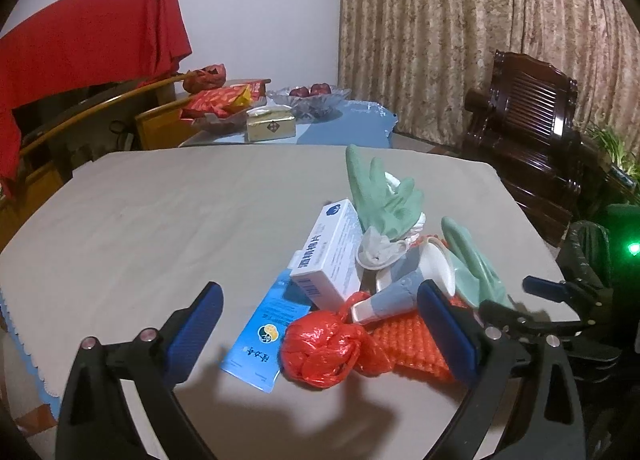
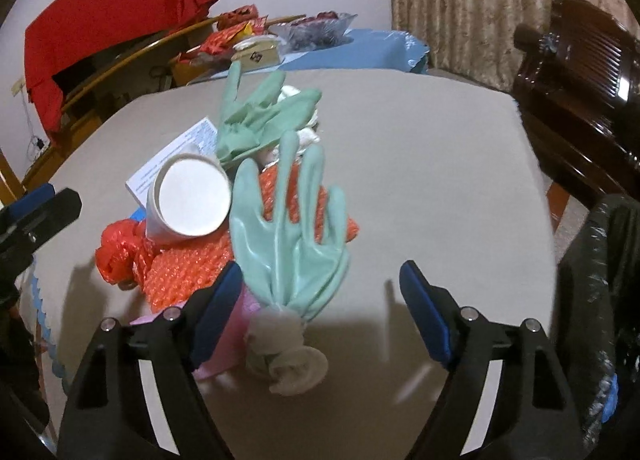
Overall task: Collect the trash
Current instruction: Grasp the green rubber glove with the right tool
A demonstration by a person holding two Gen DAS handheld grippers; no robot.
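Trash is heaped on the table, in the left wrist view at about 3 o'clock of the cloth's middle: gloves, box, cup, red bag. The right gripper is held with jaws apart and nothing pressed, a glove lying between them; the left gripper is likewise open around the red bag. A good pick is judged to need the glove's bunched cuff centred before closing, so that the cup at 10 o'clock is not toppled.

Trash heaped on table: two mint rubber gloves, tipped white paper cup, knotted red plastic bag, orange bubble wrap, white carton, blue leaflet.
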